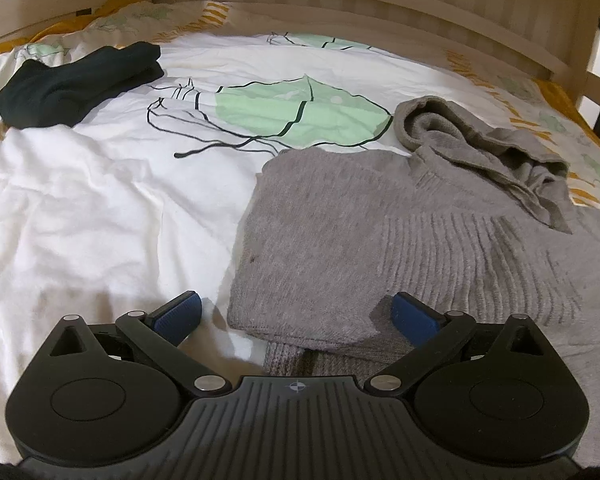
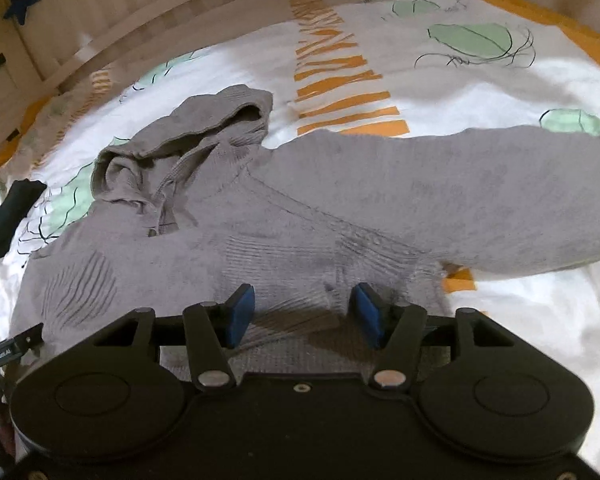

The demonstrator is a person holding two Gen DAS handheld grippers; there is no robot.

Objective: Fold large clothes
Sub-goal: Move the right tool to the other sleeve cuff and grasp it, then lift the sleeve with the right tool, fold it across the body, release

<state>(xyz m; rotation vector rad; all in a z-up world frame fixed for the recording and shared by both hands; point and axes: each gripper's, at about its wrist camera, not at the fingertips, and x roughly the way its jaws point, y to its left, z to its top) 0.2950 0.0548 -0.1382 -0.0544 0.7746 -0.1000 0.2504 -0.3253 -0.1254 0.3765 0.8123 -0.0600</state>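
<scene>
A grey knitted hooded sweater lies on the bed, its left side folded in over the body and its hood at the far end. My left gripper is open and empty just above the folded near-left corner. In the right wrist view the sweater has its right sleeve stretched out to the right. My right gripper is open and empty just over the sweater's body near the armpit.
A folded dark garment lies at the far left of the bed, also seen in the right wrist view. The bedding is white with green and orange prints. A wooden bed rail runs along the far side.
</scene>
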